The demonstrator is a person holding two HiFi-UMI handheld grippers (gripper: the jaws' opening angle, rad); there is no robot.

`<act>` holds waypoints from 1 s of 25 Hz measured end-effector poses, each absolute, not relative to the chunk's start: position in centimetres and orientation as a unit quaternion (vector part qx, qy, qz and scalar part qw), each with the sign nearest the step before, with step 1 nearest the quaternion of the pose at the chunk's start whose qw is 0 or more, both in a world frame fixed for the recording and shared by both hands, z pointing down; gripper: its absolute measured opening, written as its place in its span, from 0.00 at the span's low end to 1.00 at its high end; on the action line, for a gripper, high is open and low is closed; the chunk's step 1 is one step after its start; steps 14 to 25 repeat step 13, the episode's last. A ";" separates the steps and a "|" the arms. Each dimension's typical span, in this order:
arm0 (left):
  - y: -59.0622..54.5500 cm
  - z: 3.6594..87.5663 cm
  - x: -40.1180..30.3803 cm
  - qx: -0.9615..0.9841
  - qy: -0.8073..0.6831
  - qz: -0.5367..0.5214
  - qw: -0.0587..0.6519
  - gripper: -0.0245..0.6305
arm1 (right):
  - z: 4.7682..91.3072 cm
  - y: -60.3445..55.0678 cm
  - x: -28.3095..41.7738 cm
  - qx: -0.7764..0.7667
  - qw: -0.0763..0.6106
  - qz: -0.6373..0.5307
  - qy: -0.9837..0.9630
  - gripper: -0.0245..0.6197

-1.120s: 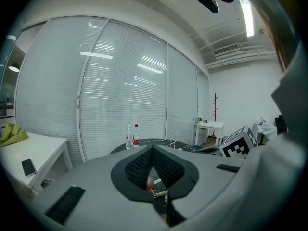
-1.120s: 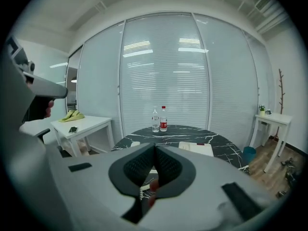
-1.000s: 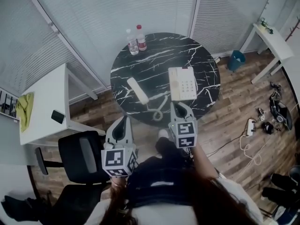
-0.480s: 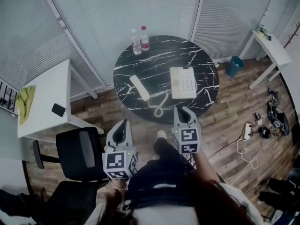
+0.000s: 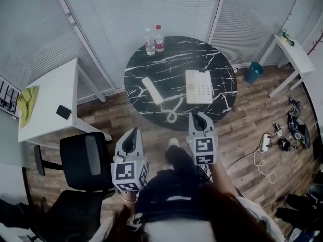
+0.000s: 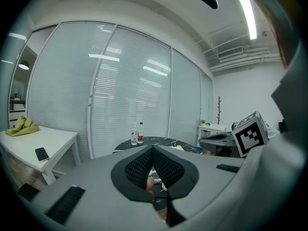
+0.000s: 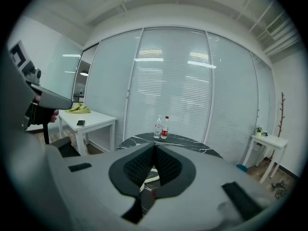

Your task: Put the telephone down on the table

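Head view: handset (image 5: 152, 91) on table (image 5: 214, 59), centre frame; I hold left gripper (image 5: 132, 134), right gripper (image 5: 198, 117) closed, empty, below. Task seemingly done.

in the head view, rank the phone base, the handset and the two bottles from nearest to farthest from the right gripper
From the right gripper:
1. Phone base, just ahead of it, on the near right of the table.
2. Handset, lying off the base on the near left.
3. Bottles, standing at the far edge.
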State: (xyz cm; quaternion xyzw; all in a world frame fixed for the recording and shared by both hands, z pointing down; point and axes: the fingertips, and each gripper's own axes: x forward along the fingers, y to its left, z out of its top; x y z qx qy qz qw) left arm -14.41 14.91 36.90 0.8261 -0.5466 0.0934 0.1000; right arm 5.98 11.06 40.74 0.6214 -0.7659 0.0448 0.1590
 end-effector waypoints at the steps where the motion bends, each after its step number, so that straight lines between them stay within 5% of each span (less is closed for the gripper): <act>1: 14.9 36.9 -14.4 0.826 -0.547 0.092 0.100 0.04 | 40.7 11.0 5.9 0.620 0.160 0.043 -0.767 0.04; 25: 13.1 37.3 -14.3 0.826 -0.548 0.085 0.105 0.04 | 40.6 9.6 6.0 0.613 0.161 0.023 -0.773 0.04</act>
